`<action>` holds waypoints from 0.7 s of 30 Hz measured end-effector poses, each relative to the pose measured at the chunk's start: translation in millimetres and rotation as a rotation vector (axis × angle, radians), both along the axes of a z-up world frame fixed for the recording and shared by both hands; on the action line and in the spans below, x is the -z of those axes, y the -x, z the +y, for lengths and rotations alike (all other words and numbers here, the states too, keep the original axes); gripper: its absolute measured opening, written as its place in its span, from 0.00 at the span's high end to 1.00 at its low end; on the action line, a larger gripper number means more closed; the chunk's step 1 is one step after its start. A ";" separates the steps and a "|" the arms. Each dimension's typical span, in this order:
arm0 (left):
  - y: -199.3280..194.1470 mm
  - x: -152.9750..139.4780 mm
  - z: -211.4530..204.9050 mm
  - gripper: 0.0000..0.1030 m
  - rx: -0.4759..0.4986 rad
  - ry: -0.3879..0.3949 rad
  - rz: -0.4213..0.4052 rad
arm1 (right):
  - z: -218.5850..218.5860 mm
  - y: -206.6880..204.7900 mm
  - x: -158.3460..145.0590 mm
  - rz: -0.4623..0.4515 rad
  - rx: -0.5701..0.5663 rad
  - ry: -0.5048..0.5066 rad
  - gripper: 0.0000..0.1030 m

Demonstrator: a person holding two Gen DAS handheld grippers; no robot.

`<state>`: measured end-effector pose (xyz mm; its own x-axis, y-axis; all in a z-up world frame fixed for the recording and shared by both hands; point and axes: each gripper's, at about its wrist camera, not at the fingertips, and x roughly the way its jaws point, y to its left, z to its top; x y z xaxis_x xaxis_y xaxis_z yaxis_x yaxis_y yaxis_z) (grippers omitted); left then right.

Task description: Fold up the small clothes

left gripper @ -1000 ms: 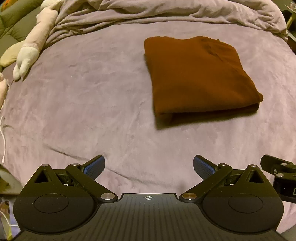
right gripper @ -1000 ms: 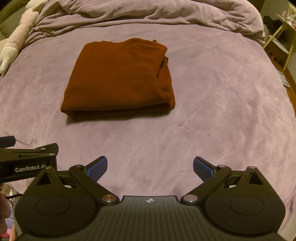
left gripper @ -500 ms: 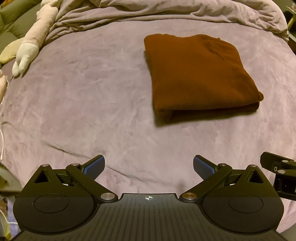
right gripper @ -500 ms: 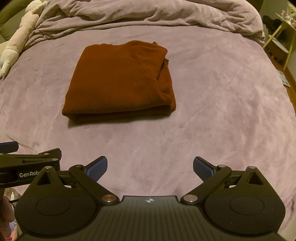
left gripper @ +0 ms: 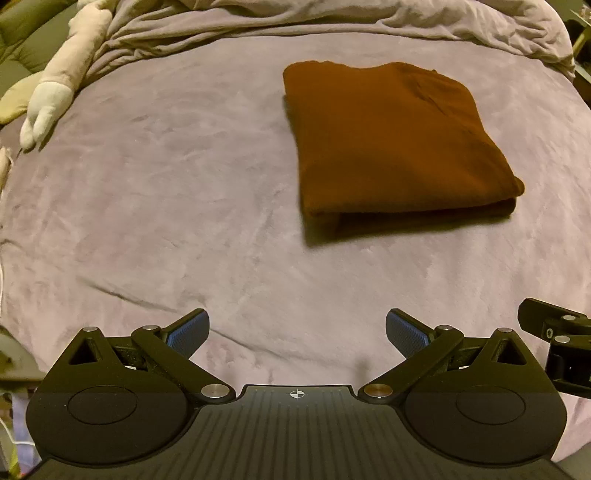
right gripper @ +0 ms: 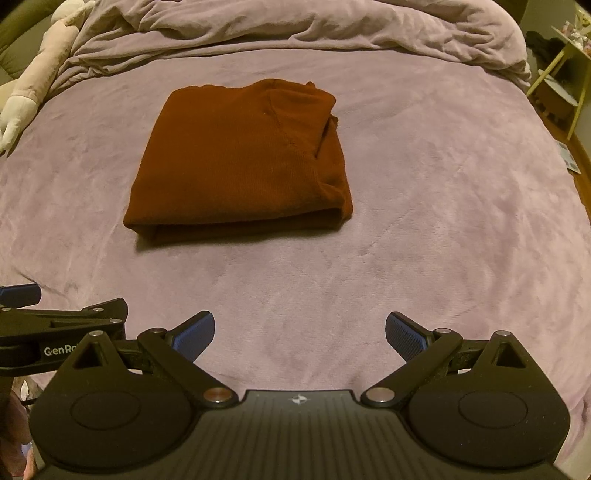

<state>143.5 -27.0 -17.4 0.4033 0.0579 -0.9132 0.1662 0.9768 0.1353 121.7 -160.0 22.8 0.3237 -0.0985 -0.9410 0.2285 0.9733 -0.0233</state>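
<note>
A rust-brown garment (left gripper: 391, 144) (right gripper: 240, 162) lies folded into a neat rectangle on the lilac bedspread (left gripper: 166, 192) (right gripper: 443, 206), its thick folded edge facing me. My left gripper (left gripper: 297, 334) hovers open, well short of the garment and to its left, with nothing between its blue pads. My right gripper (right gripper: 300, 336) is open too, empty, short of the garment and slightly to its right. Each gripper's body shows at the edge of the other's view.
A bunched lilac duvet (right gripper: 295, 26) runs along the far side of the bed. A pale plush toy (left gripper: 51, 99) (right gripper: 22, 103) lies at the far left edge. A small yellow-legged table (right gripper: 565, 66) and wooden floor sit off the right side.
Both grippers have drifted slightly back from the garment; it sits a little lower in the right wrist view. The garment itself has not moved and both grippers stay open.
</note>
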 end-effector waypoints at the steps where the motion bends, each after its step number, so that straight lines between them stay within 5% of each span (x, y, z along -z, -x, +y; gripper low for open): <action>1: 0.2 0.2 0.0 0.00 0.001 0.002 0.002 | 0.2 0.1 0.0 -0.001 -0.001 0.000 0.04; 21: -1.3 2.0 1.1 0.00 -0.004 0.009 0.015 | -0.1 0.3 -1.4 -0.004 -0.001 0.003 0.04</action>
<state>144.8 -25.8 -19.3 0.3893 0.0511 -0.9197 0.1644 0.9786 0.1240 121.4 -160.1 24.2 0.3275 -0.1005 -0.9395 0.2272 0.9735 -0.0249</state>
